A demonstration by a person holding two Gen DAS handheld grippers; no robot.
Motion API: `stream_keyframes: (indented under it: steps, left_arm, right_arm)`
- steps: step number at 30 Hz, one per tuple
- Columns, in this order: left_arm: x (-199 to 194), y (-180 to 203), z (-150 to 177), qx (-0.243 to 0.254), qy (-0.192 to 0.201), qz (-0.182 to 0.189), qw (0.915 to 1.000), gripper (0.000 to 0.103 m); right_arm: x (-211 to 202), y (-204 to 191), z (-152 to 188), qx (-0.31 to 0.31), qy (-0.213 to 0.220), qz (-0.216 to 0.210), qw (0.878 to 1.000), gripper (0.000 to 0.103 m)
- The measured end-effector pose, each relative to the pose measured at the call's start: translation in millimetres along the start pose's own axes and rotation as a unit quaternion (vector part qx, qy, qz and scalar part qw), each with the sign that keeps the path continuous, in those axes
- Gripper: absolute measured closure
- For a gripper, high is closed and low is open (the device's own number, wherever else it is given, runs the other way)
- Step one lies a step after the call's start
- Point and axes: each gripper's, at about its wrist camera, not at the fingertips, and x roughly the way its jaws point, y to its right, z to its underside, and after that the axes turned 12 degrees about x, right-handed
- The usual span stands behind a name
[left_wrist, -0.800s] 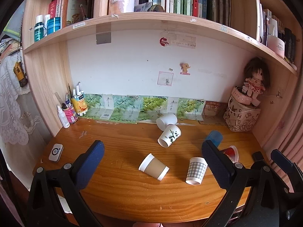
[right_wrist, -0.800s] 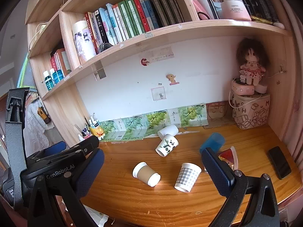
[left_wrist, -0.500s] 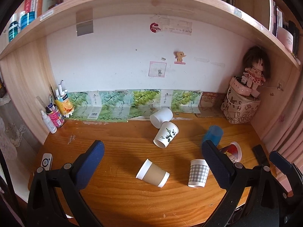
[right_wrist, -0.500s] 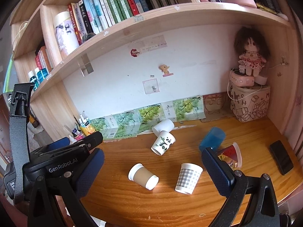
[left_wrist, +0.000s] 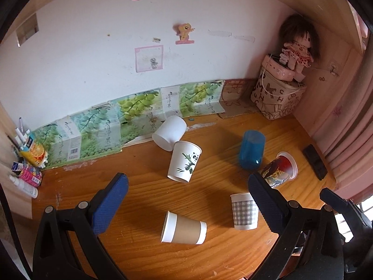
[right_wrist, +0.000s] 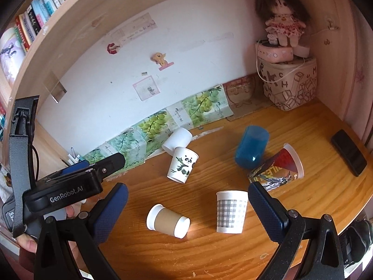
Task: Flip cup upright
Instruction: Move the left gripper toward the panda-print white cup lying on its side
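Observation:
Several cups lie on the wooden desk (left_wrist: 144, 175). A brown-sleeved cup (left_wrist: 184, 228) (right_wrist: 168, 220) lies on its side nearest me. A grey checked cup (left_wrist: 244, 210) (right_wrist: 230, 211) stands mouth down. A panda cup (left_wrist: 184, 164) (right_wrist: 183, 167), a plain white cup (left_wrist: 169, 132) (right_wrist: 177, 138), a blue cup (left_wrist: 252, 149) (right_wrist: 251, 147) and a red printed cup (left_wrist: 279, 170) (right_wrist: 277, 169) lie tipped behind. My left gripper (left_wrist: 187, 206) is open above the brown cup. My right gripper (right_wrist: 187, 210) is open over the brown and checked cups. Both are empty.
A patterned box with a doll (left_wrist: 296, 44) on top stands in the back right corner. A black phone (right_wrist: 348, 155) lies at the right edge. Bottles and pens (left_wrist: 28, 163) stand at the left. The left gripper's body (right_wrist: 67, 186) shows in the right wrist view.
Both grippers have moved forward and down toward the cups, which now look larger. Both stay open. The cups have not moved.

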Motion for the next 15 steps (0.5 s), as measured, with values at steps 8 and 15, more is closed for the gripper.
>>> stream_keyframes:
  steps: [8,15]
  left_arm:
    - [65.9,-8.5,-21.5,0.016,-0.065,0.047,0.9966,0.001]
    - [124.5,-15.4,-30.0,0.002,-0.121,0.077,0.9896,0.001]
  right_arm:
    - [30.8,9.5,-4.1,0.033,-0.013,0.036,0.999,0.000]
    - [65.5,19.6,-9.5,0.074,-0.037,0.038,0.996,0.000]
